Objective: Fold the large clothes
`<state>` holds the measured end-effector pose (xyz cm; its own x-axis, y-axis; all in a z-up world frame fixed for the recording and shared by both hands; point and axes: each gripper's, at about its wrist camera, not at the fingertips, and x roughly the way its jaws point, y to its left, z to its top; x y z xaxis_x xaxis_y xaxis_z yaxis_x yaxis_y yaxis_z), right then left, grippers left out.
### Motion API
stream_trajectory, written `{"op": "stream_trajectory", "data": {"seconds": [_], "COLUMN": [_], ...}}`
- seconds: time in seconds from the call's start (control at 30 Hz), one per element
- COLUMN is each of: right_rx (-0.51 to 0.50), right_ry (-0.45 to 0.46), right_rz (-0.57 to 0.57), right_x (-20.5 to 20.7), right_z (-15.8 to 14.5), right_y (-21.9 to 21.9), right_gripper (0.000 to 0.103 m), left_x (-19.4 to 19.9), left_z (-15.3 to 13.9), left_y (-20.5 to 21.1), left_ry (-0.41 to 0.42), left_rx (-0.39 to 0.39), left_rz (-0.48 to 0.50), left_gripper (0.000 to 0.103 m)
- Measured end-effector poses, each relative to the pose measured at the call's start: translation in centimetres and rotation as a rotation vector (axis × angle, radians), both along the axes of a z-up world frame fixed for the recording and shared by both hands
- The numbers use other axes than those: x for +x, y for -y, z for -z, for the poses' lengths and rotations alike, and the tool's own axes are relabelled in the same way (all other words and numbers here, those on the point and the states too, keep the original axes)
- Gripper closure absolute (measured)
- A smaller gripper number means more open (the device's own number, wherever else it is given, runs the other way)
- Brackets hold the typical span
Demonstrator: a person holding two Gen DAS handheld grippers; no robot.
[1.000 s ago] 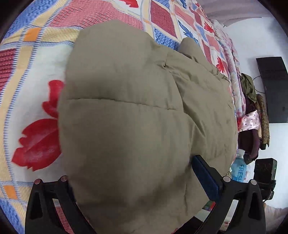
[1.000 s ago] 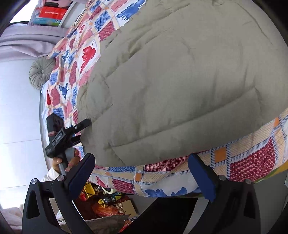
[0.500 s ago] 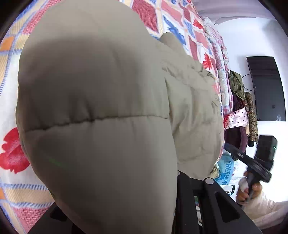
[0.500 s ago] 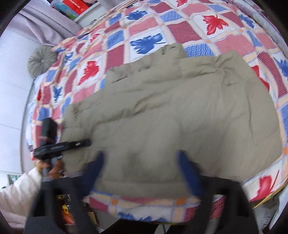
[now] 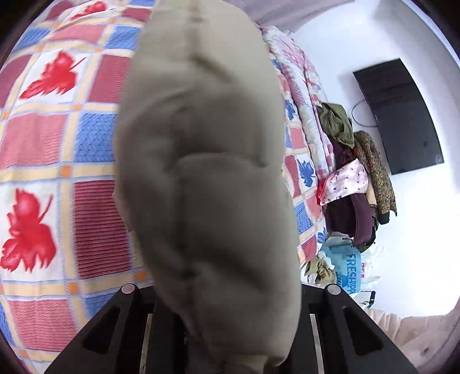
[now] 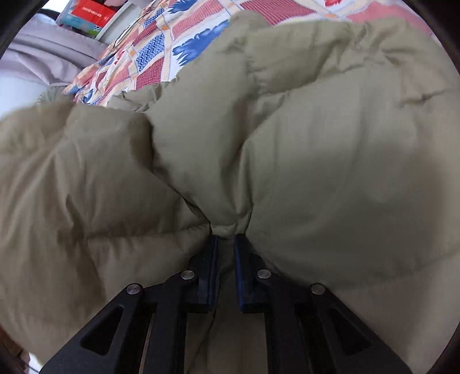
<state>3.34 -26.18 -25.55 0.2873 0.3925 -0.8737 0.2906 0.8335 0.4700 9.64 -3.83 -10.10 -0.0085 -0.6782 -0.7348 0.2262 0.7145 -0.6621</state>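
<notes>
A large khaki padded jacket [image 6: 330, 149] lies on a bed with a patchwork leaf-print cover [image 5: 57, 149]. My right gripper [image 6: 225, 238] is shut on a pinched edge of the jacket; its blue pads [image 6: 212, 264] squeeze the fabric between them. In the left wrist view the jacket [image 5: 207, 172] hangs as a bunched fold straight in front of the camera, lifted above the bed. My left gripper [image 5: 227, 339] is shut on this fold; the fabric hides its fingertips.
A pile of mixed clothes [image 5: 356, 178] hangs at the bed's far side, below a dark wall screen [image 5: 402, 115]. A blue printed bag [image 5: 345, 270] lies on the floor. Boxes on a shelf [image 6: 89, 14] show beyond the bed.
Both grippers have closed on the jacket's edge. The left one has lifted its fold off the bed; the right one moved in from open above the bed to pinching the fabric.
</notes>
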Motion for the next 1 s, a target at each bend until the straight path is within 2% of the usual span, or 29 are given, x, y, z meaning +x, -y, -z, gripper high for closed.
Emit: {"op": "stream_trajectory", "data": {"seconds": [0.13, 0.23, 0.33, 0.47, 0.5, 0.57, 0.63, 0.67, 0.73, 0.77, 0.83, 0.87, 0.9, 1.0], "right_rx": [0.04, 0.091, 0.122, 0.117, 0.113, 0.104, 0.101, 0.098, 0.09, 0.085, 0.071, 0.061, 0.057, 0.093], "right_ry": [0.003, -0.007, 0.007, 0.047, 0.053, 0.058, 0.059, 0.057, 0.056, 0.055, 0.059, 0.066, 0.081, 0.162], "right_rz": [-0.017, -0.02, 0.009, 0.095, 0.118, 0.182, 0.234, 0.255, 0.291, 0.302, 0.313, 0.32, 0.327, 0.321], "right_x": [0.1, -0.2, -1.7, -5.6, -6.5, -8.8, -10.8, -11.8, -13.6, -14.3, -15.5, -16.2, -16.8, -18.9], "right_z": [1.2, 1.0, -0.5, -3.3, -3.9, -4.9, -5.5, -5.7, -6.1, -6.3, -6.9, -7.3, -7.8, -9.8], "right_y": [0.7, 1.7, 4.1, 8.8, 9.9, 12.3, 14.2, 14.8, 16.0, 16.4, 16.8, 16.9, 17.0, 17.1], "right_gripper": [0.097, 0.098, 0.098, 0.094, 0.094, 0.093, 0.093, 0.093, 0.093, 0.092, 0.074, 0.047, 0.032, 0.032], "left_x": [0.0, 0.5, 0.9, 0.5, 0.4, 0.1, 0.2, 0.1, 0.0, 0.2, 0.4, 0.4, 0.4, 0.6], "left_z": [-0.7, -1.0, -0.9, 1.7, 2.6, 4.1, 5.7, 6.4, 7.7, 8.6, 9.9, 10.2, 10.4, 10.9], "left_y": [6.8, 11.2, 14.1, 17.5, 18.4, 20.8, 22.7, 23.7, 25.3, 25.7, 26.3, 26.6, 26.8, 27.3], "left_ry": [0.013, 0.024, 0.023, 0.014, 0.014, 0.016, 0.018, 0.023, 0.03, 0.031, 0.034, 0.034, 0.031, 0.008], "left_rx": [0.084, 0.132, 0.146, 0.192, 0.201, 0.189, 0.179, 0.168, 0.159, 0.161, 0.159, 0.155, 0.153, 0.143], "left_rz": [0.067, 0.108, 0.14, 0.215, 0.235, 0.282, 0.311, 0.332, 0.364, 0.37, 0.388, 0.395, 0.396, 0.391], "left_gripper": [0.079, 0.079, 0.079, 0.077, 0.073, 0.048, 0.038, 0.029, 0.022, 0.022, 0.022, 0.022, 0.022, 0.022]}}
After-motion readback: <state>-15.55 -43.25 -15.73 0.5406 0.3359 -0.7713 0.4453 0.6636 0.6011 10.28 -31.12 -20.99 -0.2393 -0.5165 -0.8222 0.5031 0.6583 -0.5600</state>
